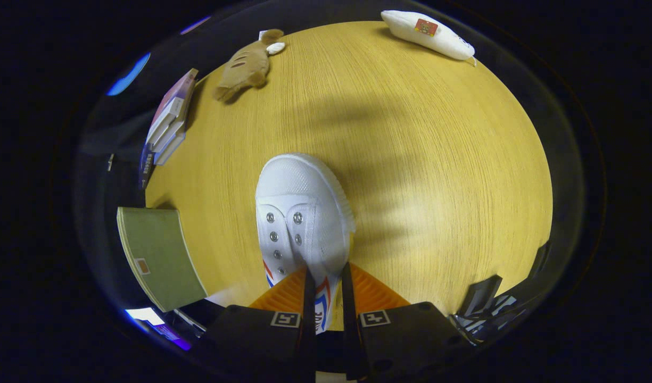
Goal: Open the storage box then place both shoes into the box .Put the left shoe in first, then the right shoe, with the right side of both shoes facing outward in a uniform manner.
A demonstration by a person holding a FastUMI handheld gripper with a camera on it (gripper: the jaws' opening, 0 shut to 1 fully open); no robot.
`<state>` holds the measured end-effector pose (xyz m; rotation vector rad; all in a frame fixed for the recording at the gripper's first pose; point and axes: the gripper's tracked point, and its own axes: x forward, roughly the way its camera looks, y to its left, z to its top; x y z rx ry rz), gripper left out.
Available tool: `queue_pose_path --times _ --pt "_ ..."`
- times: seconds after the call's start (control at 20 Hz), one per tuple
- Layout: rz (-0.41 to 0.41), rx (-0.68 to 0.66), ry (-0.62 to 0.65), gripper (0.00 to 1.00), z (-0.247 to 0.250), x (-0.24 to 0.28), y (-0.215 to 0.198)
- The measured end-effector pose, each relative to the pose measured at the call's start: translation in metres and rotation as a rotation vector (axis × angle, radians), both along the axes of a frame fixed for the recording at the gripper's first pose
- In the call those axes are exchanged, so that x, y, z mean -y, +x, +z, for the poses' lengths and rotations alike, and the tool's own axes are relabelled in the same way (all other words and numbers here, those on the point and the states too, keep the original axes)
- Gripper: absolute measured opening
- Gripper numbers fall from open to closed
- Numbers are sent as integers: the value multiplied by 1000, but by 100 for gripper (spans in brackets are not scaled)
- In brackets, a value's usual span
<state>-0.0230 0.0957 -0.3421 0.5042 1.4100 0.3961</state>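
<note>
The wood-grain table [411, 159] filled most of the gripper view, its top lit and crossed by a soft shadow beyond the shoe. A green box [158, 255] with a small label sat at the table's near-left edge, well apart from the shoe. Further along that left edge a stack of books [168, 119] lay flat, and past it, at the far side of the table, a tan plush toy [246, 66] lay on its side. A white pouch [427, 33] with a small red patch lay at the far right edge.

The white shoe [302, 213] was held out over the table, its long axis running straight along the fingers. Its rubber toe cap pointed away from the hand-held gripper, towards the far side of the table, and its heel end came back between the fingers. The eyelet rows and the tongue faced up to the camera, tilted slightly to the left; red and blue stripes showed on its side near the fingertips.

The hand-held gripper [326, 279] was closed down to a narrow gap, with both fingers [308, 298] pressing on the rear part of the shoe's upper, one on each side.
</note>
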Motion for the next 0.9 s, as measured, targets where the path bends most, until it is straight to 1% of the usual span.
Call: queue_pose_path --times 0.1,0.2,0.4,0.55,0.75,0.9 --pt "-37 7 52 26 25 -9 1" --pt "-50 21 96 26 52 -21 -1" --pt "-28 69 158 25 109 -53 -7" --pt "4 105 205 25 153 -86 -14" --pt "78 135 273 25 207 -143 -29" --pt "134 141 322 26 238 -190 -41"
